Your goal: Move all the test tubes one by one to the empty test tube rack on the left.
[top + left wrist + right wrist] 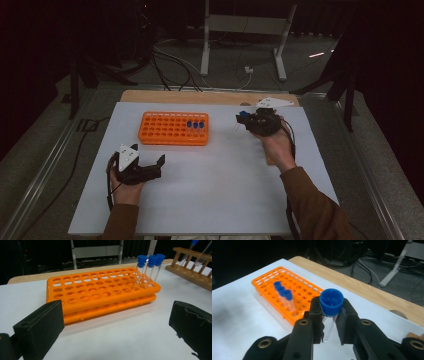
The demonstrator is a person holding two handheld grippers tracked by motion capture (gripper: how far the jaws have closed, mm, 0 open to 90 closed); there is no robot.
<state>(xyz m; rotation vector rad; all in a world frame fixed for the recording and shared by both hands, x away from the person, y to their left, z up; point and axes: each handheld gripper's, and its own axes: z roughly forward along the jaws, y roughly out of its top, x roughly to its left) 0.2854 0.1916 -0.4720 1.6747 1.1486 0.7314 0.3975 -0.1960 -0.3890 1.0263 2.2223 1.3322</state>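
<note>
White paper covers your surface (210, 200), with dark floor and cables beyond. Your orange rack (173, 128) sits near the far left, three blue-capped tubes (149, 270) standing at one end. Your left hand-held gripper (150, 161) rests low before the rack, jaws wide apart and empty. Your right hand-held gripper (331, 317), right of the rack, is clamped on a blue-capped tube (331, 305), held upright.

**Brown sleeves, black grippers**

Brown sleeves (310, 200) on both forearms. Left gripper (147, 169): black, blocky matte jaws, topped with a grey three-cornered plate (128, 156), trailing a black cable (109, 192). Right gripper (331, 322): black too, with rounded arms, brass-ringed screw holes (264, 343), and the same grey plate.
</note>
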